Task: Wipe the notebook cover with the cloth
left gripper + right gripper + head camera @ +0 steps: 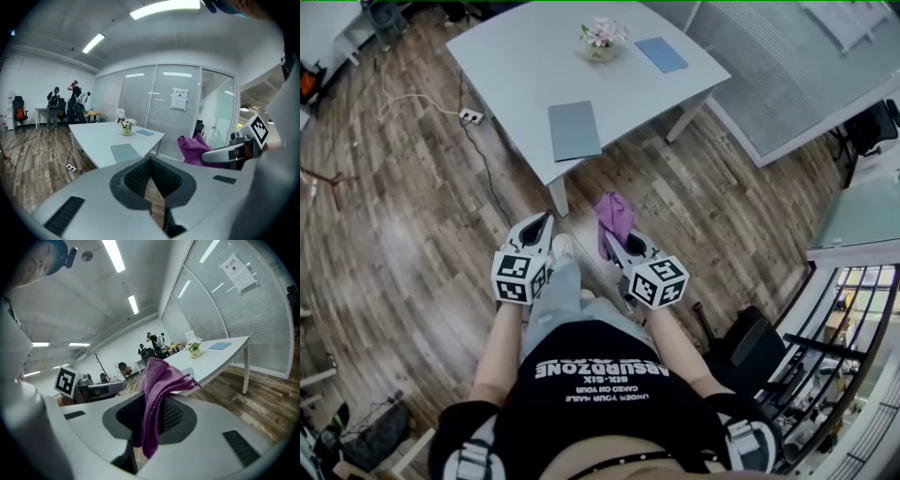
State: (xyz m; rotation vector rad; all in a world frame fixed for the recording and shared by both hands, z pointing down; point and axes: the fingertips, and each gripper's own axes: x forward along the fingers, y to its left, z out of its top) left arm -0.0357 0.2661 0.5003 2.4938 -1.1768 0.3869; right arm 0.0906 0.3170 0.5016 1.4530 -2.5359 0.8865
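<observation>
A grey notebook [574, 129] [125, 152] lies flat near the front edge of the pale table [516, 66]. A smaller blue notebook [661, 53] [145, 132] lies further back. Both grippers hang in front of the person's legs, well short of the table. My right gripper [610, 240] [152, 409] is shut on a purple knitted cloth [613, 216] [157, 390], which bunches above the jaws and drapes down between them. My left gripper [542, 226] [151, 162] is shut with nothing in it. The left gripper view shows the cloth [194, 147] off to its right.
A small pot of flowers [602, 40] [126, 126] stands beside the blue notebook. A table leg [558, 195] rises just ahead of the grippers. A power strip [470, 116] and cable lie on the wooden floor at left. Glass partitions [159, 103] stand behind the table; people [75, 101] are far back.
</observation>
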